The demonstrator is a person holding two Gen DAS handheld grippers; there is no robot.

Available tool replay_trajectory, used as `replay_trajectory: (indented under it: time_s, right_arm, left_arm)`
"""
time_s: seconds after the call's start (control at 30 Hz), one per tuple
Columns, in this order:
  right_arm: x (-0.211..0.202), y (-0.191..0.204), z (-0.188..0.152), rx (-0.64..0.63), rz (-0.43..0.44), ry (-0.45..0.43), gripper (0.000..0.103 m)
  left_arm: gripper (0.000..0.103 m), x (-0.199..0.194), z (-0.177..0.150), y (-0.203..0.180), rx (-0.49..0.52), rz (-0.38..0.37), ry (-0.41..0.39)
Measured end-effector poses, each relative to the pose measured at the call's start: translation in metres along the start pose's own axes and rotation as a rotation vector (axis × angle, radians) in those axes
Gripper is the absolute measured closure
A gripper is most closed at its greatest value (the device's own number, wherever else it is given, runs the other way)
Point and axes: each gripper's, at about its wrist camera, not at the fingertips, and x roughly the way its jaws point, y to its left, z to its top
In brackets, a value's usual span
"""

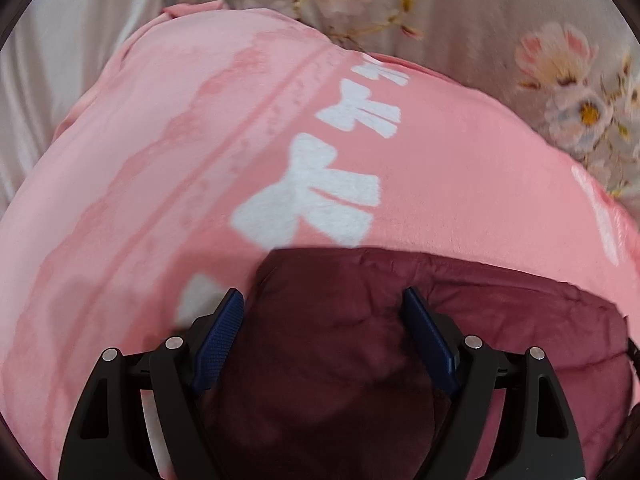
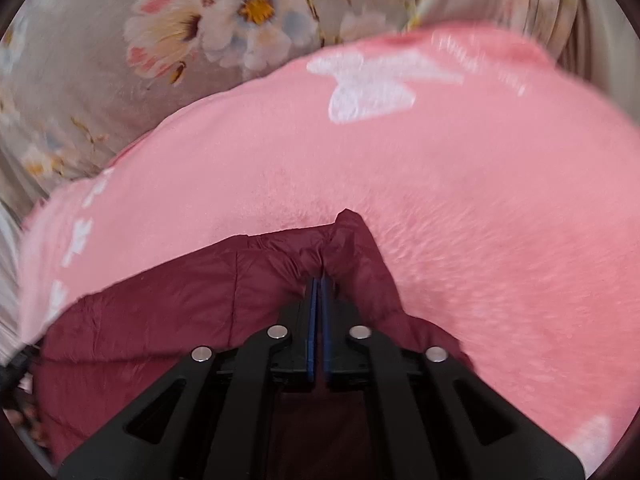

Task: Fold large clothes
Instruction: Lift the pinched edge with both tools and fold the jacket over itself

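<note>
Maroon quilted jacket (image 1: 340,344) lies on the pink bow-print blanket (image 1: 160,160); we find its corner directly under our spread left hand-held gripper (image 1: 324,300), while the right hand-held gripper (image 2: 320,280) pinches the opposite corner of that edge.

A bedroom in a home is suggested; a pink fleece blanket with white bows (image 1: 312,188) is seen spread over a flower-printed bedsheet (image 2: 120,80); pale pleated fabric (image 1: 60,80) is glimpsed alongside.
</note>
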Motion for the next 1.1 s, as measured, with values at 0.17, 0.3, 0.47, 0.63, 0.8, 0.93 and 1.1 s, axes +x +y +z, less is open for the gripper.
replay_trajectory:
  time_s: [0.17, 0.3, 0.47, 0.63, 0.8, 0.93, 1.1]
  right_arm:
    - [-0.068, 0.076, -0.048, -0.155, 0.183, 0.022, 0.099]
    - [-0.083, 0.120, -0.092, -0.199, 0.290, 0.104, 0.099]
    - [-0.090, 0.143, -0.129, -0.186, 0.349, 0.168, 0.099]
    - [-0.083, 0.144, -0.147, -0.163, 0.341, 0.191, 0.099]
    - [-0.072, 0.136, -0.152, -0.121, 0.366, 0.196, 0.101]
    - [-0.069, 0.133, -0.155, -0.115, 0.373, 0.187, 0.101]
    - [-0.085, 0.117, -0.156, -0.046, 0.394, 0.200, 0.101]
  left_arm:
    - [0.027, -0.072, -0.031, 0.030, -0.073, -0.042, -0.042]
    - [0.027, -0.101, -0.064, 0.052, -0.130, -0.051, -0.002]
    - [0.027, -0.122, -0.108, 0.080, -0.255, -0.137, 0.040]
    - [0.027, -0.109, -0.132, 0.085, -0.319, -0.192, 0.105]
    - [0.023, -0.103, -0.130, 0.060, -0.256, -0.175, 0.085]
    - [0.041, -0.100, -0.127, 0.040, -0.219, -0.193, 0.079]
    - [0.088, -0.118, -0.123, 0.018, -0.154, -0.225, 0.056]
